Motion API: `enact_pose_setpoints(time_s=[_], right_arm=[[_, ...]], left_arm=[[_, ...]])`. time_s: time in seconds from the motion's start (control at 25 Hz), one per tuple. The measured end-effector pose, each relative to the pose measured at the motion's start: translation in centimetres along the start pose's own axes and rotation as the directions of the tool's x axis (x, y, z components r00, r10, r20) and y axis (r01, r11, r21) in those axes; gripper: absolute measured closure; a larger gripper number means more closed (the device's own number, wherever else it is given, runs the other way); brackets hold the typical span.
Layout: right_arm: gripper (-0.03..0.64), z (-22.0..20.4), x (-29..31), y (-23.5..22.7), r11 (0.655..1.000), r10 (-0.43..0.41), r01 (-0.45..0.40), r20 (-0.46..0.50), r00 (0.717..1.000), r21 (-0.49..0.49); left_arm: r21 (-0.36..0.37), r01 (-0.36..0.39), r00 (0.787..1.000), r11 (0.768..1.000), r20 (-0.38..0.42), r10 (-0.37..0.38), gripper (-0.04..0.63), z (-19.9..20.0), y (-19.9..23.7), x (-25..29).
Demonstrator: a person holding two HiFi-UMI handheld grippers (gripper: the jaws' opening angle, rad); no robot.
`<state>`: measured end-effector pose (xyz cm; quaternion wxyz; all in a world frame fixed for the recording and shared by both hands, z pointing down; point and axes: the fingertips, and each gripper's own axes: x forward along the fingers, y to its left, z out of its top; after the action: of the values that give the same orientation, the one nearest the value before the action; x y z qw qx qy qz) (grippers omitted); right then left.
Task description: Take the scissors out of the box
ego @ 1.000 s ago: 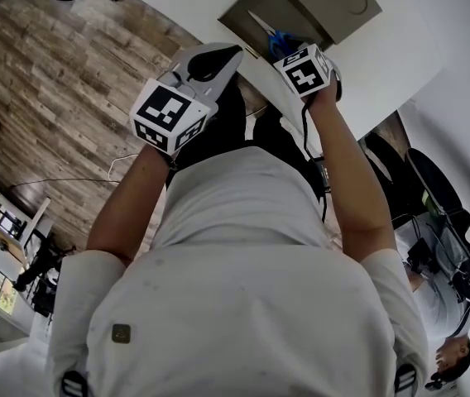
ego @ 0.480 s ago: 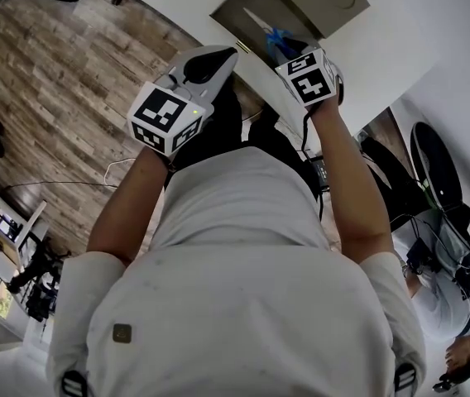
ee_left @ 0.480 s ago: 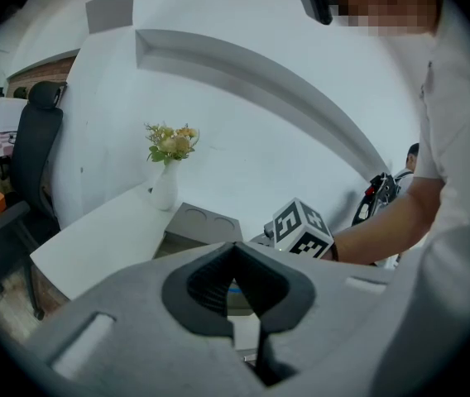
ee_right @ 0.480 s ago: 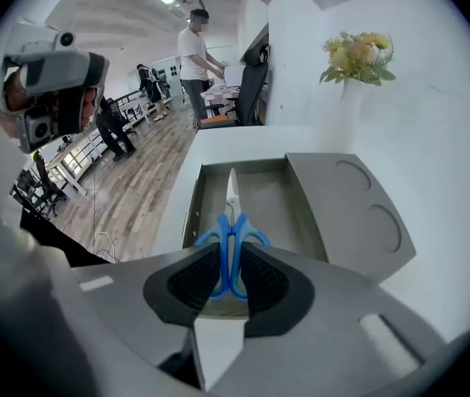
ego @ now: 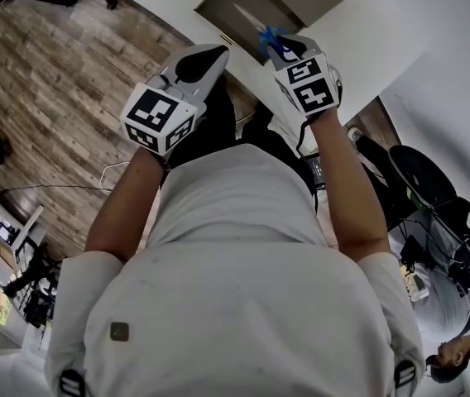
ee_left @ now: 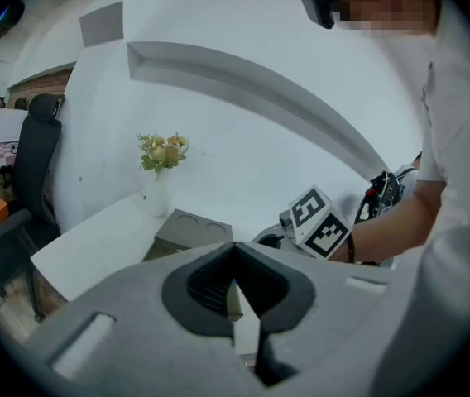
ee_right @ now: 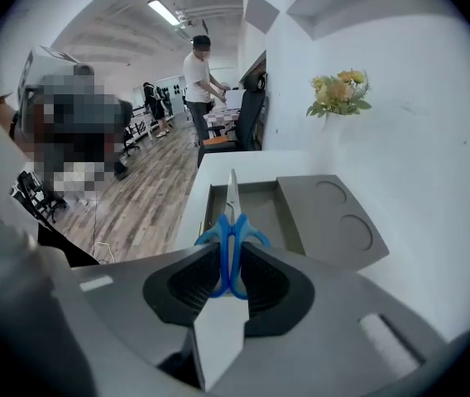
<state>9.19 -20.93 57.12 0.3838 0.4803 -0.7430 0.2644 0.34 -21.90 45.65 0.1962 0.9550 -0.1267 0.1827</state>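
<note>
The blue-handled scissors [ee_right: 231,242] hang in my right gripper [ee_right: 232,263], which is shut on the handles with the blade [ee_right: 232,190] pointing forward over the open grey box [ee_right: 256,213]. The box's lid [ee_right: 330,217], with two round dents, lies flat to the right. In the head view the scissors [ego: 268,36] stick out ahead of the right gripper [ego: 283,46], above the box [ego: 228,11] on the white table [ego: 376,48]. My left gripper [ego: 206,55] hovers at the table's near edge, left of the box, shut with nothing in it [ee_left: 235,251].
A vase of flowers [ee_right: 338,93] stands against the wall beyond the box. An office chair [ee_left: 32,151] sits at the table's far end. People [ee_right: 198,77] stand far off on the wooden floor [ego: 45,81]. Another person [ego: 450,304] is at the lower right.
My right gripper has risen with the scissors, lifting them up out of the box. The left gripper has risen a little too.
</note>
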Motion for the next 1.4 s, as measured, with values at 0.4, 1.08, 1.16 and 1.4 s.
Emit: enact_pose_setpoints(time_s=[0.4, 1.08, 1.16, 1.4], right_arm=[[0.518, 1.7, -6.3, -1.1, 1.0, -0.006, 0.004, 0.12, 0.993, 0.019], [0.518, 3.7, -12.9, -2.4, 1.0, -0.019, 0.014, 0.301, 0.954, 0.021], [0.518, 3.8, -13.4, -2.2, 1.0, -0.019, 0.012, 0.317, 0.948, 0.026], [0.518, 3.9, -15.5, -1.6, 1.0, -0.009, 0.004, 0.378, 0.926, 0.015]], left_arm=[[0.023, -0.009, 1.0, 1.0, 0.026, 0.009, 0.595, 2.7, -2.8, 0.5], [0.067, -0.048, 0.997, 0.997, 0.062, 0.044, 0.595, 5.3, -4.1, 1.1], [0.077, -0.051, 0.997, 0.996, 0.068, 0.045, 0.595, 5.7, -4.3, 0.9], [0.102, -0.062, 0.995, 0.993, 0.078, 0.054, 0.595, 6.1, -5.7, 0.4]])
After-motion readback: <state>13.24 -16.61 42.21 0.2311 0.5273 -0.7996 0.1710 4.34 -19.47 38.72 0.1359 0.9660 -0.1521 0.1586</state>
